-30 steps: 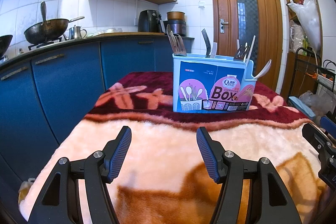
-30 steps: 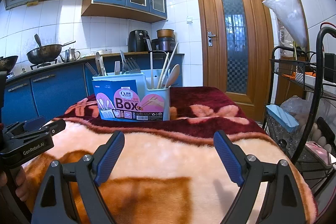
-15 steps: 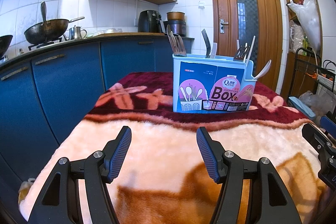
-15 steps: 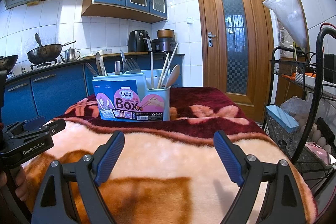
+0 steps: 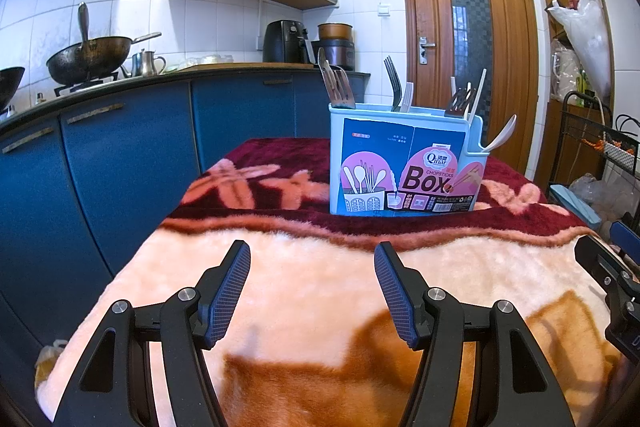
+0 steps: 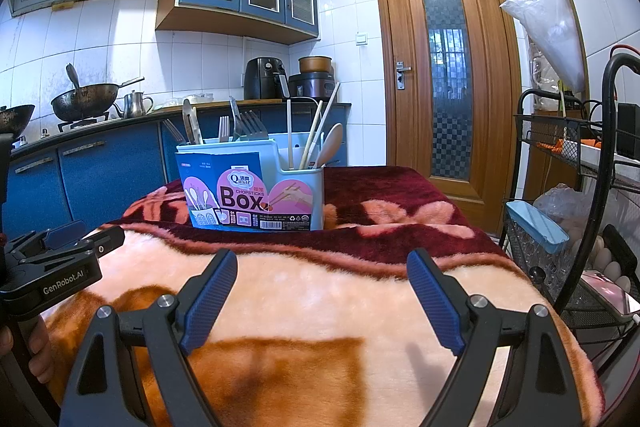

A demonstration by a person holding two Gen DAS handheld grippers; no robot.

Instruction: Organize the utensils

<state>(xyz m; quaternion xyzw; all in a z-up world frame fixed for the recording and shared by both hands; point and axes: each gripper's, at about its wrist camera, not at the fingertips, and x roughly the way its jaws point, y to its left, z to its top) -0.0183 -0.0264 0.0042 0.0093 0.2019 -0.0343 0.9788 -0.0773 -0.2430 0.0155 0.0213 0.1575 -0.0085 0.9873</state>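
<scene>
A light blue utensil box [image 5: 404,163] with a "Box" label stands upright on the dark red band of a blanket-covered table [image 5: 312,275]. It also shows in the right wrist view [image 6: 252,187]. Forks [image 5: 396,87], a spatula [image 5: 338,85], a white spoon [image 5: 500,139], chopsticks [image 6: 320,125] and a wooden spoon [image 6: 330,145] stand in it. My left gripper [image 5: 312,291] is open and empty, well short of the box. My right gripper [image 6: 322,299] is open and empty, also short of the box. The left gripper's body [image 6: 52,267] shows at the left of the right wrist view.
Blue kitchen cabinets [image 5: 120,163] with a wok [image 5: 88,55] run along the left. A wooden door [image 6: 444,67] is behind. A black wire rack [image 6: 580,207] with a blue-lidded container [image 6: 536,223] stands close to the table's right edge.
</scene>
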